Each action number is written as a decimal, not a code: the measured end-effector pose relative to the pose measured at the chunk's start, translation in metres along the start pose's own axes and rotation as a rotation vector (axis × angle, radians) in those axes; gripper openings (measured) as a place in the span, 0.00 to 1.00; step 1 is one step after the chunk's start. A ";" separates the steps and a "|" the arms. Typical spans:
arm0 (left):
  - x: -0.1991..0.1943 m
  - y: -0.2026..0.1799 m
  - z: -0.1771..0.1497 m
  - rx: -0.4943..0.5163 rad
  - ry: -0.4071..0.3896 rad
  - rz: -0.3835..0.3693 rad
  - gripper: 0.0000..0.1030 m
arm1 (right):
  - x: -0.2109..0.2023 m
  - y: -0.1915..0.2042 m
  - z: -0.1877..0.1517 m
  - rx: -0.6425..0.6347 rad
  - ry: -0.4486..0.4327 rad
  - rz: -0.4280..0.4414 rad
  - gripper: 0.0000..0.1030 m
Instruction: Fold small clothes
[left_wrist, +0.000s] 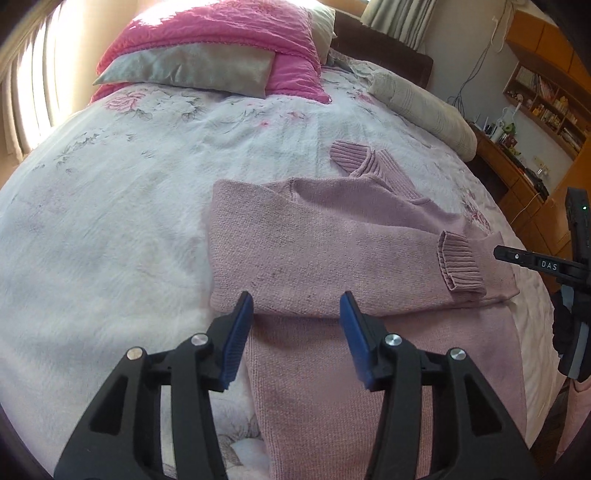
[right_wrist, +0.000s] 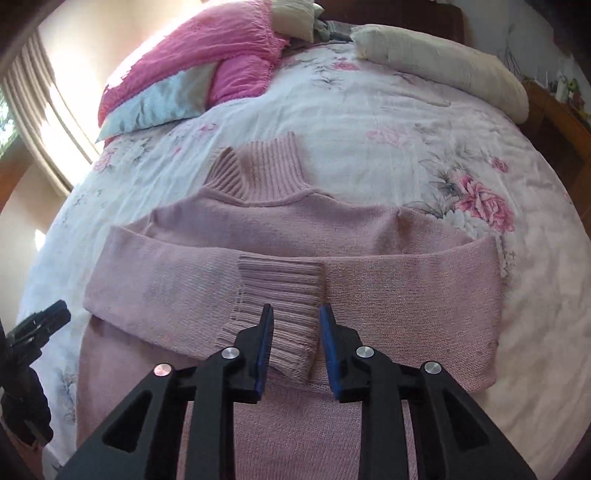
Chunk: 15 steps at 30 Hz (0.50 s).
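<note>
A pale pink knit turtleneck sweater (left_wrist: 332, 236) lies flat on the floral bedspread (left_wrist: 110, 229), collar away from me. Both sleeves are folded across the chest, and a ribbed cuff (right_wrist: 280, 291) rests on top near the middle. My left gripper (left_wrist: 296, 299) hovers open above the lower edge of the folded left sleeve, empty. My right gripper (right_wrist: 295, 314) is open, its blue pads on either side of the cuff's near end without pinching it. One finger of the right gripper (left_wrist: 524, 258) shows at the right edge of the left wrist view, beside the cuff (left_wrist: 460, 262).
A bright pink quilt (left_wrist: 229, 40) and a grey pillow (left_wrist: 184, 70) lie at the head of the bed. A beige rolled pillow (right_wrist: 443, 62) lies at the far right. A wooden desk and shelves (left_wrist: 535, 110) stand beyond the bed's right side, curtains (right_wrist: 40, 122) to the left.
</note>
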<state>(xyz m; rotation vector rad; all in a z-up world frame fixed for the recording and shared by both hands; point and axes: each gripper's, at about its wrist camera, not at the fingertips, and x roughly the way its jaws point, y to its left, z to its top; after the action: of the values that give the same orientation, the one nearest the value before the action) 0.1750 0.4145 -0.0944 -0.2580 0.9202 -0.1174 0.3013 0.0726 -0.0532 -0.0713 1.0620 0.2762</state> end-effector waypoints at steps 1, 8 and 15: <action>0.005 -0.005 0.003 0.011 0.011 0.003 0.47 | 0.002 0.017 0.001 -0.057 0.012 -0.006 0.31; 0.045 -0.018 0.007 0.013 0.083 0.020 0.48 | 0.060 0.061 -0.014 -0.193 0.169 -0.138 0.44; 0.075 -0.005 -0.004 -0.021 0.142 0.030 0.48 | 0.054 0.019 -0.016 -0.062 0.135 -0.085 0.12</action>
<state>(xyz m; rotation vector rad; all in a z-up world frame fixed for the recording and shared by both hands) 0.2175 0.3933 -0.1534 -0.2577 1.0659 -0.0993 0.3070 0.0981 -0.1067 -0.1922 1.1813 0.2300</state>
